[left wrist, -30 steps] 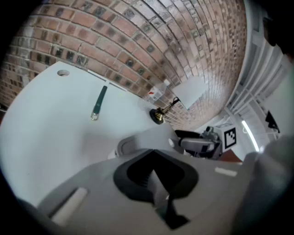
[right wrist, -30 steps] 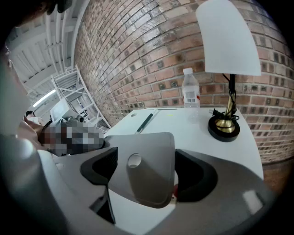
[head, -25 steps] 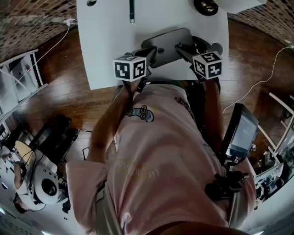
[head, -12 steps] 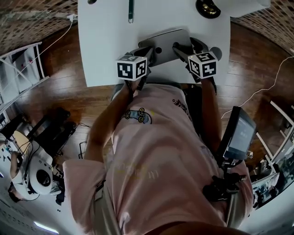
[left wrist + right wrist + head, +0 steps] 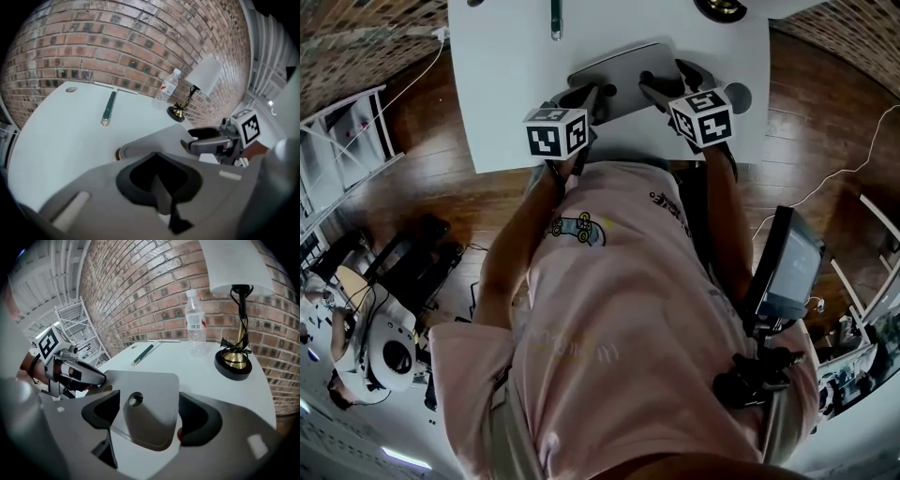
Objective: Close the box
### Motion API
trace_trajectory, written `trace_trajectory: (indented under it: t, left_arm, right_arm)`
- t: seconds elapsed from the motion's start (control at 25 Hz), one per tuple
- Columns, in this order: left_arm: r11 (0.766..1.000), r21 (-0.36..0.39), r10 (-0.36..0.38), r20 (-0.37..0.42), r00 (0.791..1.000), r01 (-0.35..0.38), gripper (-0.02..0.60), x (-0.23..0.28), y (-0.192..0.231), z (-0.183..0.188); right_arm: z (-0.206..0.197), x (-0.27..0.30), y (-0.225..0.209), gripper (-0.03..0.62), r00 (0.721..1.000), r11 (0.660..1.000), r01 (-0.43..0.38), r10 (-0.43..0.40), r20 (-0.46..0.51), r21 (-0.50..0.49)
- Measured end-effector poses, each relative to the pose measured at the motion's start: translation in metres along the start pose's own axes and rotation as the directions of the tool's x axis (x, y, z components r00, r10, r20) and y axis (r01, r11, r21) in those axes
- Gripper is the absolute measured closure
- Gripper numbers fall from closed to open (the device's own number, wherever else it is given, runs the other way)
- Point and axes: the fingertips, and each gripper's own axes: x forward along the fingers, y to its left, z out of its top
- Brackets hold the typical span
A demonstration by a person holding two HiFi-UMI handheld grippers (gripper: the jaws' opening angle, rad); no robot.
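A flat grey box (image 5: 619, 73) with a round hole in its lid lies on the white table (image 5: 497, 94). My left gripper (image 5: 581, 96) is at the box's near left edge. Its dark pads meet in the left gripper view, right over the grey box (image 5: 154, 143). Whether anything is pinched there is hidden. My right gripper (image 5: 667, 81) straddles the box's near right corner. In the right gripper view the lid (image 5: 150, 408) lies between the spread pads of the right gripper (image 5: 149, 420).
A green pen (image 5: 555, 19) lies farther back on the table. A lamp with a black and brass base (image 5: 233, 364) and a water bottle (image 5: 196, 324) stand by the brick wall. A screen on a stand (image 5: 787, 267) is beside the person's right side.
Both grippers have edged forward along the box's sides. The lid looks lower and flatter than a second ago.
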Motion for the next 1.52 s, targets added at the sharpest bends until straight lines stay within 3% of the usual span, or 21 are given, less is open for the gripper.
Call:
trace_trajectory:
  t: [0.32,0.52,0.64,0.76,0.88,0.96,1.04,1.24,1.4,1.52]
  left_arm:
    - [0.998,-0.025,0.064,0.037,0.997,-0.064,0.577,-0.005,0.025,0.003]
    - [0.993,-0.003,0.119,0.138,0.983,-0.12,0.577,-0.028,0.037,0.021]
    - [0.991,0.069,0.098,0.199,0.975,-0.113,0.577,-0.044,0.03,0.034]
    - [0.976,0.218,-0.039,0.255,0.966,-0.019,0.577,-0.052,-0.006,0.047]
    - [0.942,0.327,-0.14,0.198,0.97,0.069,0.577,-0.034,-0.036,0.037]
    - [0.935,0.339,-0.143,0.1,0.985,0.101,0.577,-0.012,-0.036,0.014]
    - [0.943,0.314,-0.122,0.026,0.992,0.108,0.577,0.003,-0.026,-0.006]
    - [0.945,0.317,-0.125,0.108,0.986,0.085,0.577,-0.013,-0.025,0.011]
    - [0.963,0.256,-0.109,0.06,0.992,0.09,0.577,-0.002,-0.014,0.002]
    - [0.95,0.309,-0.096,0.145,0.985,0.047,0.577,-0.018,-0.017,0.025]
  right_arm:
    - [0.012,0.015,0.011,0.21,1.0,0.998,-0.017,0.017,0.008,-0.058]
    - [0.013,0.006,0.015,0.21,1.0,0.997,-0.008,0.008,0.007,-0.078]
    - [0.024,-0.014,0.014,0.21,0.998,0.984,0.069,-0.067,0.015,-0.165]
    - [0.042,-0.025,0.029,0.21,0.996,0.968,0.058,-0.041,0.076,-0.244]
    - [0.047,-0.014,0.056,0.226,0.993,0.963,-0.041,0.067,0.092,-0.267]
    - [0.03,0.001,0.059,0.23,0.997,0.954,-0.067,0.076,0.021,-0.292]
    - [0.012,0.012,0.059,0.237,0.995,0.949,-0.094,0.081,-0.052,-0.302]
    - [0.025,0.002,0.066,0.258,0.995,0.935,-0.095,0.092,-0.027,-0.343]
    - [0.01,0.011,0.071,0.272,0.99,0.906,-0.125,0.087,-0.112,-0.404]
    - [0.021,0.009,0.077,0.272,0.994,0.902,-0.107,0.081,-0.078,-0.418]
